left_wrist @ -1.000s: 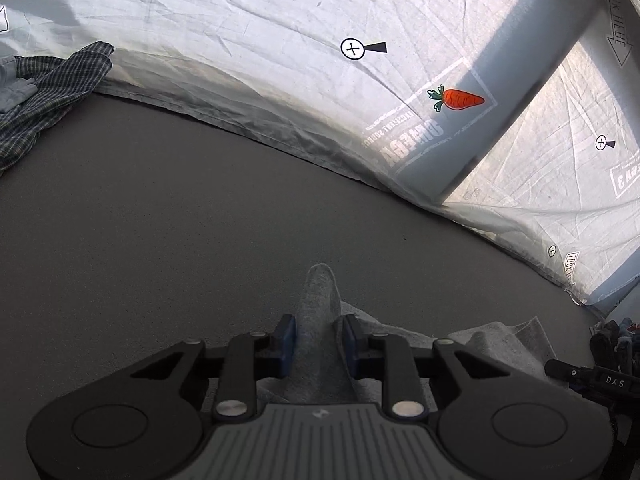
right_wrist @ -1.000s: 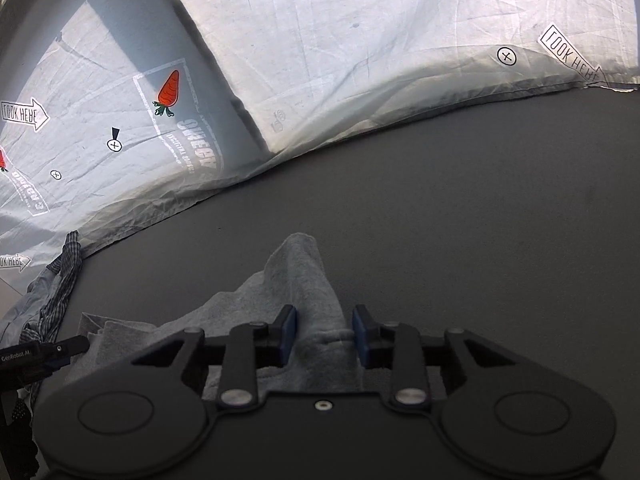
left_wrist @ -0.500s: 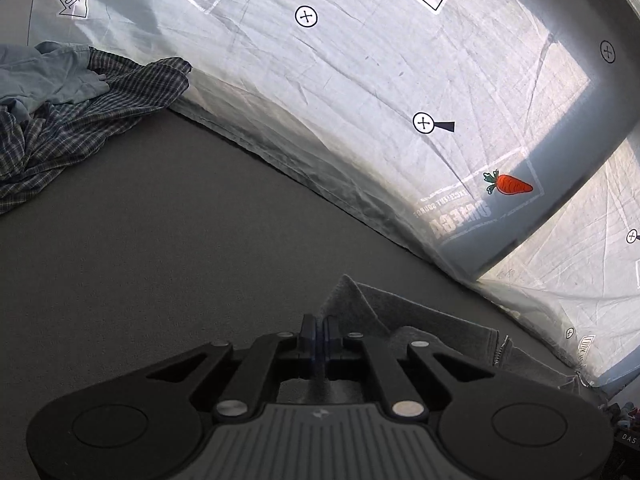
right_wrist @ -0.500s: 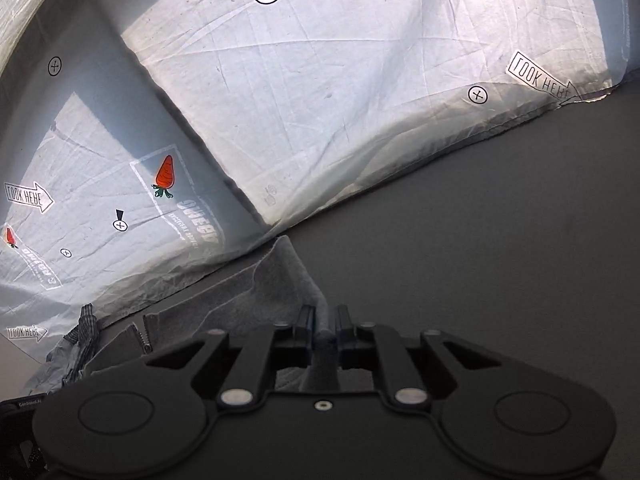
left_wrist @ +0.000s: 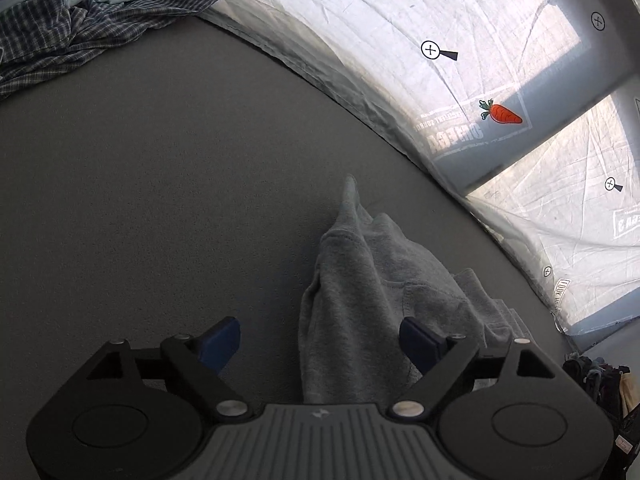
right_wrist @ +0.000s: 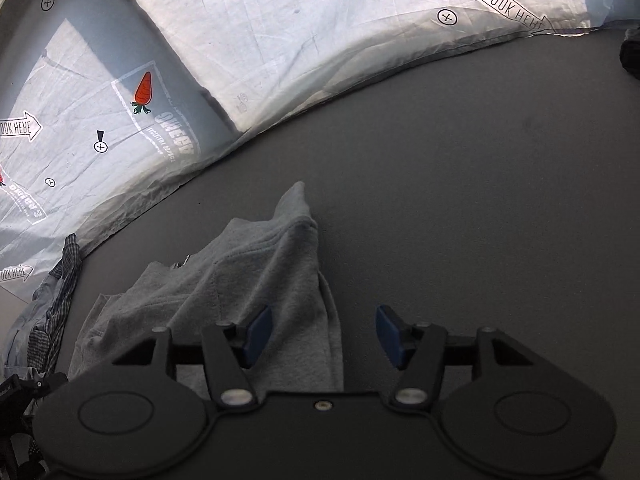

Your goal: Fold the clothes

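Both of my tongs were clamped on the grey garment [left_wrist: 360,292] half a second ago; now they are off it. Left gripper [left_wrist: 320,340] stands wide over one rumpled edge, with the checked shirt [left_wrist: 80,28] heaped far off. Right gripper [right_wrist: 324,336] gapes too, its edge lying slack on the dark table [right_wrist: 480,200]. I judge a fold just got laid down.

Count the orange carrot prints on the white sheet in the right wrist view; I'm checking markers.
1 whole carrot print shows, upper left on the white sheet. A red scrap at the left edge may be another, cut off.
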Demonstrator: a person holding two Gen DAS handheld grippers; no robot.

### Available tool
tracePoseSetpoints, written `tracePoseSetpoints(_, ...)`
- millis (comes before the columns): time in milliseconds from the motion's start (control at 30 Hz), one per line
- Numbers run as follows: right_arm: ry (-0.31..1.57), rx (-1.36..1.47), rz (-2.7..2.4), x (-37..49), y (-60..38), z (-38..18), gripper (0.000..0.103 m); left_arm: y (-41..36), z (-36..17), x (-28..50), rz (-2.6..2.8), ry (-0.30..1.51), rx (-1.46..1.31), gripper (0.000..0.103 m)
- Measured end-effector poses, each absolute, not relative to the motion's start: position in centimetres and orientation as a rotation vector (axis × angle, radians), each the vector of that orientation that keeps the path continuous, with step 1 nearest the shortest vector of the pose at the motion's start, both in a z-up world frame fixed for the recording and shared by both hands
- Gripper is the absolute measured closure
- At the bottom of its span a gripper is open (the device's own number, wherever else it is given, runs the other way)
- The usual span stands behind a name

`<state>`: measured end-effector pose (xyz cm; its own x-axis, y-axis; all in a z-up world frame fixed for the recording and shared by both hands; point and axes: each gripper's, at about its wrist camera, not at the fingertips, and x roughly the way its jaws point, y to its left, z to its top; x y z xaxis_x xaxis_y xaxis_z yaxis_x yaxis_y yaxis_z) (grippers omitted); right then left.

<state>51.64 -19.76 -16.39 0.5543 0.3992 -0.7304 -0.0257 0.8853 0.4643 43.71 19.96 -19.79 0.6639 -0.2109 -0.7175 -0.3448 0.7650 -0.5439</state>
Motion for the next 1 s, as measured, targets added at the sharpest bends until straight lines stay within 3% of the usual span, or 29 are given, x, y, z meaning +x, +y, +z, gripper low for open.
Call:
tracePoseSetpoints(233,0.977,0.586,0.275,52.5,-19.7,-17.7,0.033,19.3,-21.5,44.3,0.007,0.885,-0.813,0.0)
tracePoseSetpoints(600,0.988,0.732,0.342,53.0,-19.7,-18.4,0.02,16.0,-21.8,46.4,-0.127,0.885,-0.679,0.0)
tracePoseSetpoints(1000,1.007,0.68,0.443,54.0,-16.9,-18.0,0.014,14.3,-21.7,46.9,-0.122,0.883,-0.669,0.0)
